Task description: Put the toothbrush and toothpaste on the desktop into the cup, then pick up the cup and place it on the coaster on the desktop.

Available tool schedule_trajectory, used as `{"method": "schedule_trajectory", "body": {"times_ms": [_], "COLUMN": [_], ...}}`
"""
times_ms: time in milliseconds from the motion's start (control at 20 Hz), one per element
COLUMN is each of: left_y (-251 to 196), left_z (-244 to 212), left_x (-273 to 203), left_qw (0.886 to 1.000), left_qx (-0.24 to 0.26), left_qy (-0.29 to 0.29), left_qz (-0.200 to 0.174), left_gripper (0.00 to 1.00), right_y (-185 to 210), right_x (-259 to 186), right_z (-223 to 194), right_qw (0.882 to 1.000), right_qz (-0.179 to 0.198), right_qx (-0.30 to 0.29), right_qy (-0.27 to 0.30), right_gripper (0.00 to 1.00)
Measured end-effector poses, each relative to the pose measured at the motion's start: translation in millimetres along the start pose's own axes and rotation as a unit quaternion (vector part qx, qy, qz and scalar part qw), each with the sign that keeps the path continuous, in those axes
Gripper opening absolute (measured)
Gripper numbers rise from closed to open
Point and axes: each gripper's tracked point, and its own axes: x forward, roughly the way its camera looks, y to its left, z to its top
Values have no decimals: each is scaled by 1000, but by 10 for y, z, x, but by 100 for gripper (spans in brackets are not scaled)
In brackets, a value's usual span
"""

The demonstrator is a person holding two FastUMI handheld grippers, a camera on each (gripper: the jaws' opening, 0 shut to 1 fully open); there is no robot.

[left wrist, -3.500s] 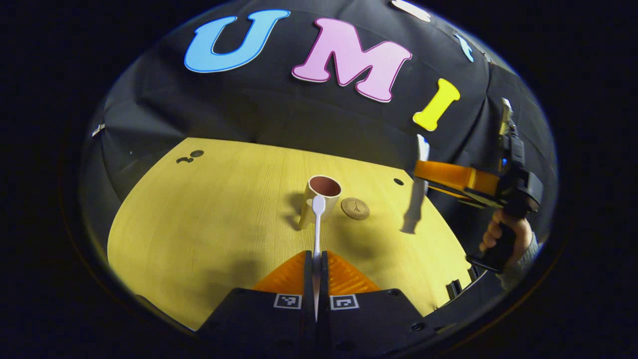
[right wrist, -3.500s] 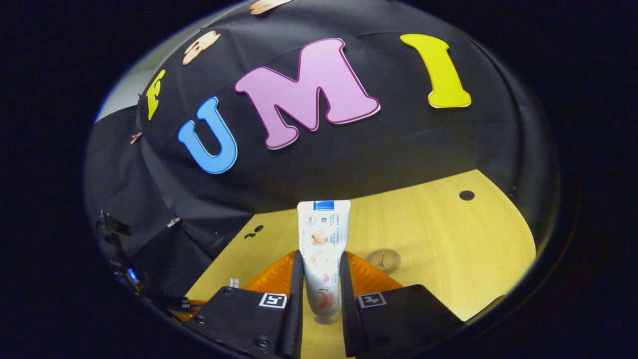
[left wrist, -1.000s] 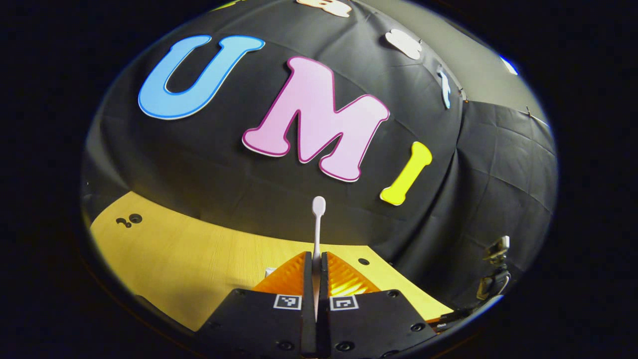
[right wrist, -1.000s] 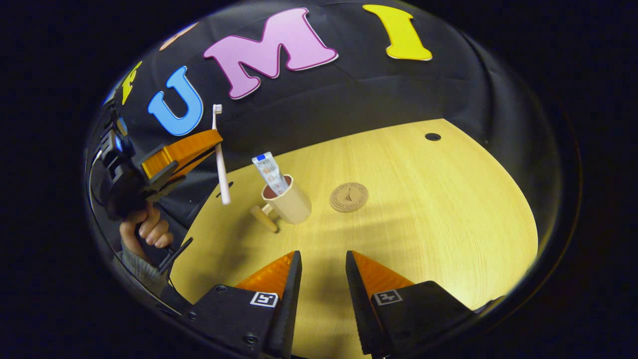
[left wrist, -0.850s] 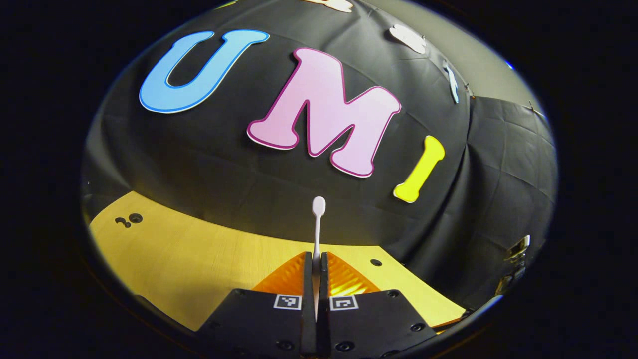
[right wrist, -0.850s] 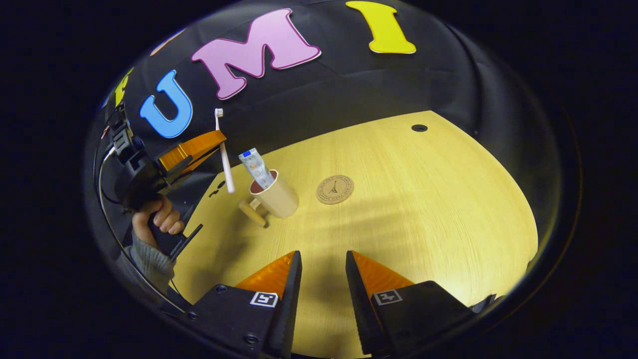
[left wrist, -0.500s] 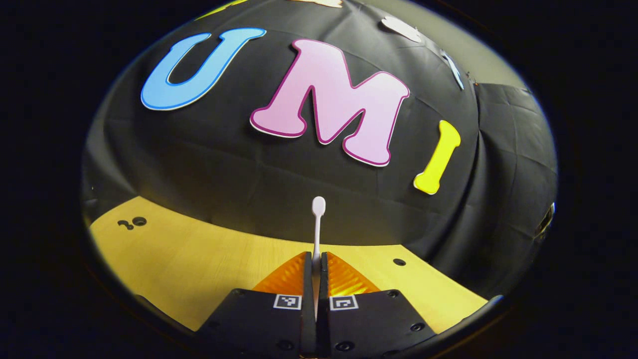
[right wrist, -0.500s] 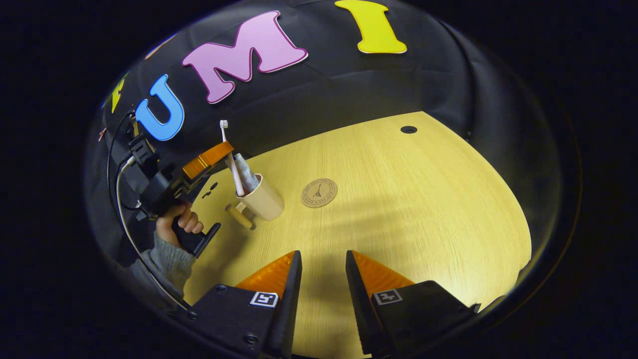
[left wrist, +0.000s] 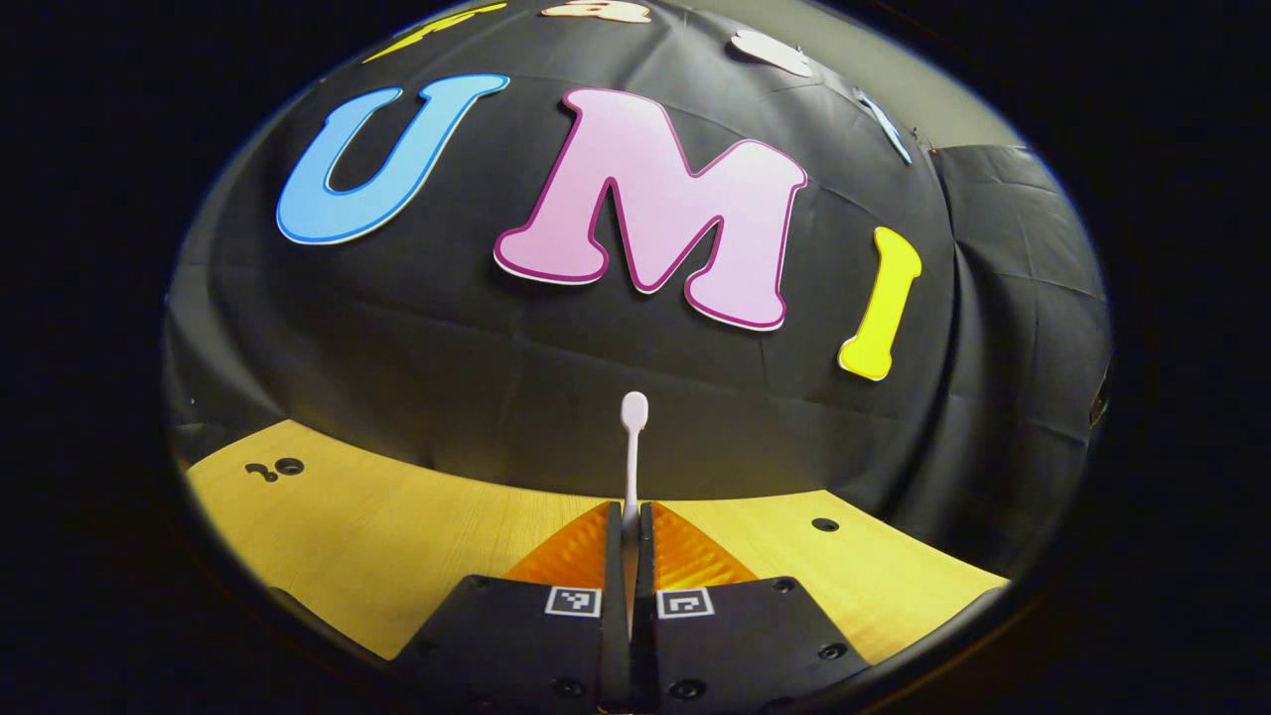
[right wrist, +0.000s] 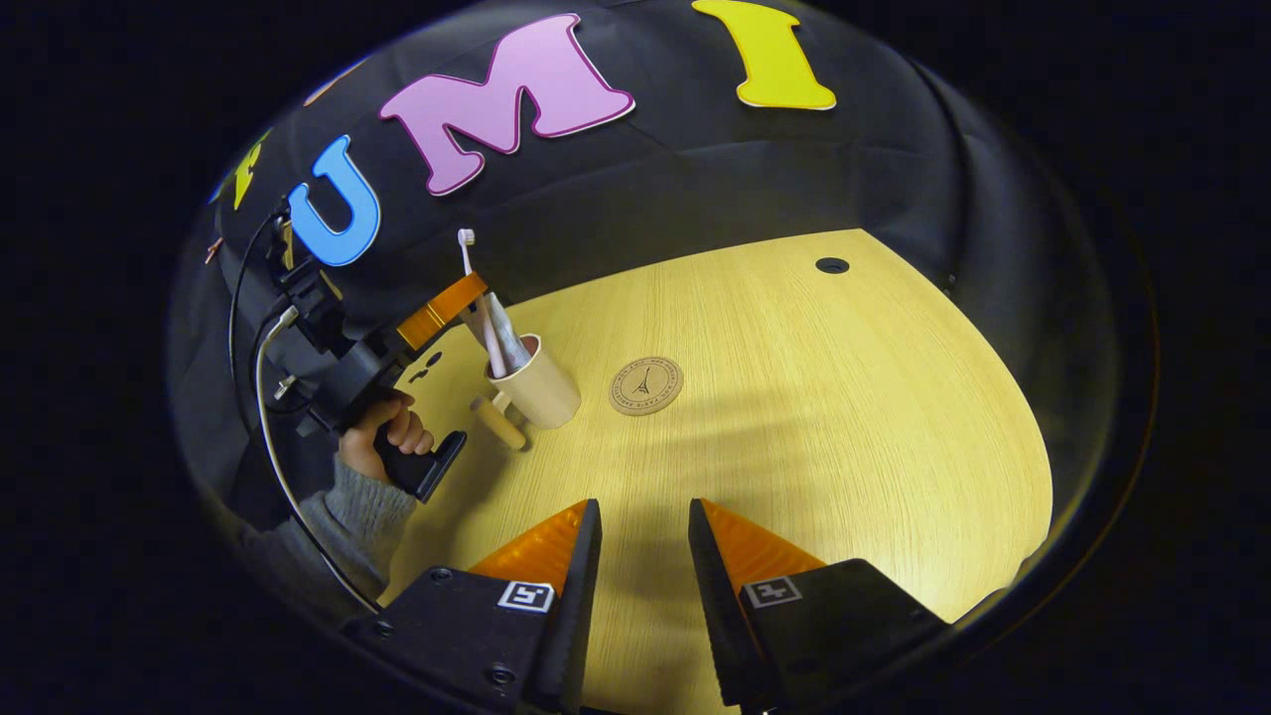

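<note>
In the left gripper view my left gripper (left wrist: 629, 518) is shut on a white toothbrush (left wrist: 633, 447) that points straight up, head on top. In the right gripper view that same gripper (right wrist: 467, 296) holds the toothbrush (right wrist: 475, 298) upright, its lower end inside the cream cup (right wrist: 536, 387). A toothpaste tube (right wrist: 507, 338) leans in the cup beside it. The cup has a wooden handle on its near left side. A round brown coaster (right wrist: 646, 385) lies on the table just right of the cup. My right gripper (right wrist: 640, 516) hovers open over the near table with nothing in it.
The yellow wooden table (right wrist: 844, 417) has a dark cable hole (right wrist: 832, 265) at the far right and small holes (left wrist: 278, 467) at the far left. A hand in a grey sleeve (right wrist: 377, 447) holds the left gripper at the table's left edge.
The left gripper carried the toothbrush right and down until its lower end entered the cup beside the toothpaste. The right gripper, which let go of the toothpaste earlier, stays open and back.
</note>
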Motion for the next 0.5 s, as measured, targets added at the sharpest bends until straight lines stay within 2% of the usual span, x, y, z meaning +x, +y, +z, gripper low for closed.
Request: {"method": "schedule_trajectory", "body": {"times_ms": [200, 500], "left_y": [-14, -92], "left_z": [7, -77], "left_x": [-26, -43], "left_qw": [1000, 989], "left_qx": [19, 139], "left_qy": [-17, -55], "left_qz": [-1, 3], "left_gripper": [6, 6], "right_y": [9, -24], "right_x": [22, 34], "right_z": [-15, -92], "right_qw": [1000, 1000], "right_qz": [3, 6], "right_qx": [-5, 8], "right_qy": [4, 6], "right_gripper": [54, 54]}}
